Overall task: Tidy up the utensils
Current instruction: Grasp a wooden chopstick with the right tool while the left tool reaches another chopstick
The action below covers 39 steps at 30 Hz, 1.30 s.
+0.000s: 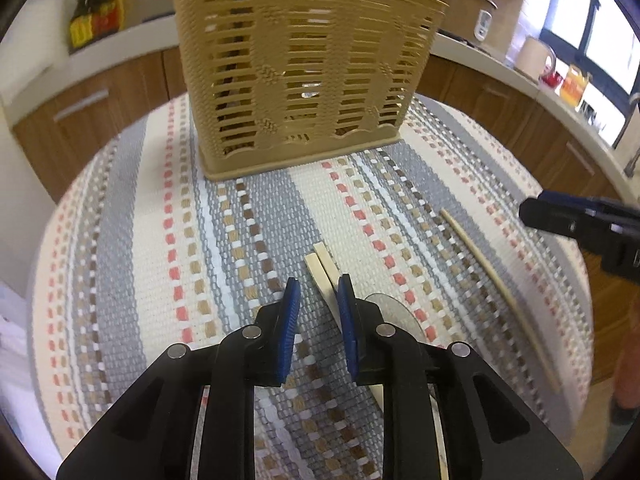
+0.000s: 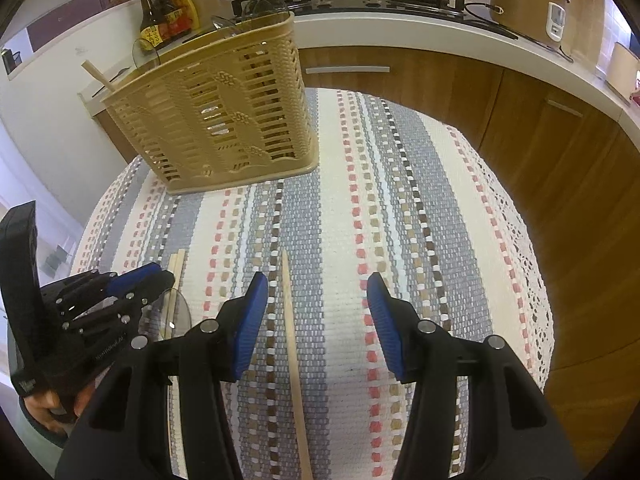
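A tan slotted utensil basket (image 1: pixel 296 76) stands at the far side of a striped woven mat (image 1: pixel 160 240); it also shows in the right wrist view (image 2: pixel 224 120), with a chopstick (image 2: pixel 98 74) sticking out of it. My left gripper (image 1: pixel 318 292) is open, low over the mat, its right finger beside a pair of flat pale chopsticks (image 1: pixel 320 268) and a metal spoon (image 1: pixel 392 308). My right gripper (image 2: pixel 316 292) is open and empty above a single chopstick (image 2: pixel 292 344), which lies between its fingers. That chopstick also shows in the left wrist view (image 1: pixel 488 272).
Wooden cabinets (image 2: pixel 440 80) and a white counter (image 2: pixel 400 24) curve behind the table, with sauce bottles (image 2: pixel 164 12), a stove, a rice cooker (image 2: pixel 528 0) and a mug (image 1: pixel 536 56). The mat's right edge (image 2: pixel 536 280) drops off.
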Each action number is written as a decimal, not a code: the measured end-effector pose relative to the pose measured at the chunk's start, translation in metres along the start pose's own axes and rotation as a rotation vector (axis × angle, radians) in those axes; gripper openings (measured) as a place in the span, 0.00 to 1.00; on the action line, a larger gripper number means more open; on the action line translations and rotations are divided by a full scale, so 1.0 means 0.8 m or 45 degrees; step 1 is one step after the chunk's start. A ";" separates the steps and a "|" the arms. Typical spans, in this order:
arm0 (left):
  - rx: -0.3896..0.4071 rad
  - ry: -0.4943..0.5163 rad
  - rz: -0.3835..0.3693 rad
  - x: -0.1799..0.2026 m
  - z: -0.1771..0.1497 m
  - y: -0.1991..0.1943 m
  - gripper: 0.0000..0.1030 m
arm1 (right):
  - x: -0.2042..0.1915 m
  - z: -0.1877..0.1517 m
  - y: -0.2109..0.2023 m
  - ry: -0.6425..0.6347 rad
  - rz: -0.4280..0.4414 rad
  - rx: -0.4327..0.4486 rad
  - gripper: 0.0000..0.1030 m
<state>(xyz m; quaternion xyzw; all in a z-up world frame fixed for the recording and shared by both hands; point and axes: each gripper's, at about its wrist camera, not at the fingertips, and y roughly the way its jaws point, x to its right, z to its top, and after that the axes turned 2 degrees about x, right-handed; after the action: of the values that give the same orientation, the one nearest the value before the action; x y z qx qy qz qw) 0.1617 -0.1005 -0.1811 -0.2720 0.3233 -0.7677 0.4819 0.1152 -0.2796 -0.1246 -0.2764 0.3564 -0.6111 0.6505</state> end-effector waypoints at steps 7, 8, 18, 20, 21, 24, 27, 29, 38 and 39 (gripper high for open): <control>-0.036 0.034 -0.030 -0.024 -0.003 -0.013 0.06 | 0.000 0.002 0.003 -0.023 -0.028 -0.024 0.47; -0.044 0.040 -0.032 -0.024 -0.004 -0.016 0.06 | -0.002 0.004 0.006 -0.034 -0.041 -0.049 0.47; -0.149 0.032 -0.077 -0.048 -0.001 -0.025 0.07 | -0.030 0.020 0.073 -0.099 0.019 -0.421 0.34; -0.173 0.033 -0.096 -0.050 0.002 -0.025 0.08 | -0.038 0.020 0.080 -0.137 -0.005 -0.439 0.33; -0.187 0.038 -0.094 -0.050 0.004 -0.022 0.11 | -0.043 0.020 0.080 -0.168 -0.024 -0.440 0.33; -0.245 0.070 -0.098 -0.045 0.013 -0.014 0.14 | -0.059 0.017 0.082 -0.257 -0.094 -0.451 0.29; -0.288 0.145 -0.061 -0.032 0.023 -0.008 0.19 | -0.073 0.015 0.082 -0.320 -0.119 -0.465 0.22; -0.320 0.198 -0.029 -0.021 0.027 -0.003 0.21 | -0.084 0.013 0.082 -0.364 -0.133 -0.467 0.15; -0.383 0.338 0.050 0.002 0.038 0.007 0.05 | -0.088 0.012 0.078 -0.373 -0.040 -0.444 0.04; -0.370 0.331 0.042 0.000 0.037 0.005 0.05 | -0.082 0.013 0.075 -0.359 -0.024 -0.437 0.04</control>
<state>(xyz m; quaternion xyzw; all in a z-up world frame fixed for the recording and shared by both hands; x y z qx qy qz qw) 0.1858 -0.1087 -0.1651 -0.2320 0.4947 -0.7335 0.4043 0.1599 -0.2095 -0.1580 -0.4690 0.3583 -0.5029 0.6315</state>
